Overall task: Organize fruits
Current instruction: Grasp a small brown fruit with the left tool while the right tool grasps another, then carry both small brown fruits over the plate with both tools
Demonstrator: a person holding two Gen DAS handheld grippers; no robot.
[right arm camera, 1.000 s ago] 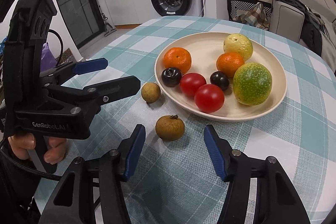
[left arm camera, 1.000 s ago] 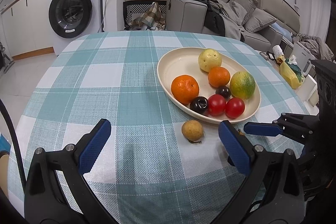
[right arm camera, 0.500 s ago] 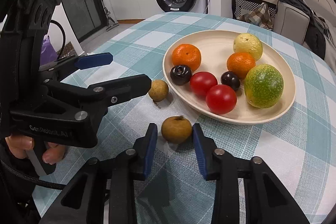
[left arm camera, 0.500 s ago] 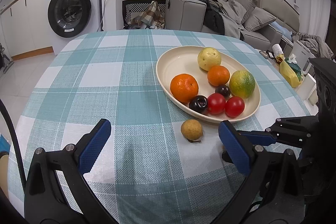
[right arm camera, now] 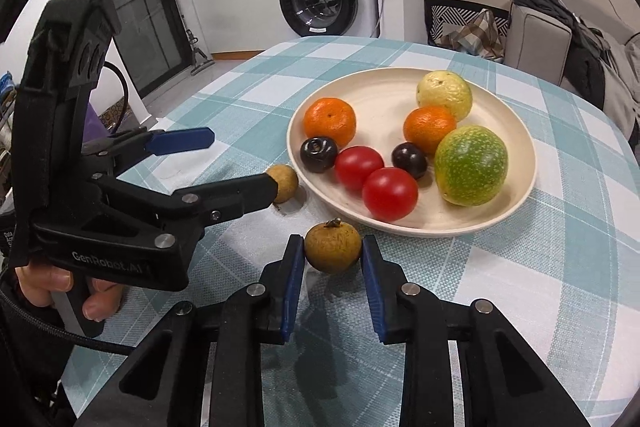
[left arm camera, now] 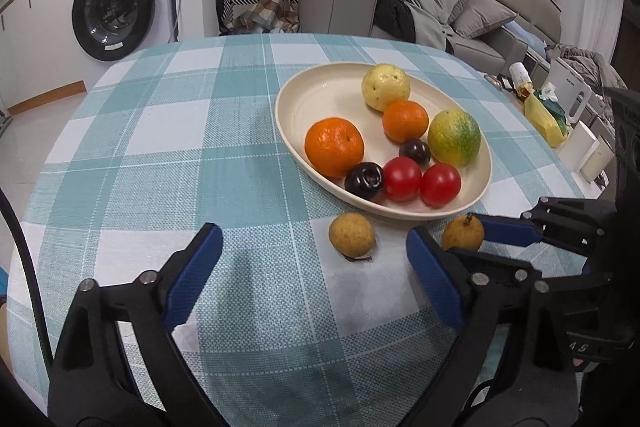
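Right gripper (right arm camera: 333, 251) pinching one brown fruit (right arm camera: 333, 247), pads touching both flanks, fruit apparently resting on the cloth (right arm camera: 500, 267) just short of the plate (right arm camera: 524, 163) rim. Left gripper (left arm camera: 316, 267) spread wide, holding nothing, hovering low near a second brown fruit (left arm camera: 352, 234), which lies loose ahead of and between its fingers, just beside the plate. Likely step: lifting the pinched fruit over into the plate. Risks from here: round, hard-looking skin could squirt out from between flat pads if squeezed off-centre; a low carry could knock the rim and shove the plate or jolt its load; a drop from too high could bounce the fruit out or set the others rolling. The two grippers also sit close together, so a sideways swing could clip the left one or nudge the loose fruit away toward the table edge. Plate holds two oranges (right arm camera: 330, 121), a pale yellow fruit (right arm camera: 444, 95), a mottled green fruit (right arm camera: 471, 165), two tomatoes (right arm camera: 390, 193) and two dark plums (right arm camera: 319, 153), crowded toward the near side; bare space left at the far side, so placing there looks safer than onto the packed cluster.
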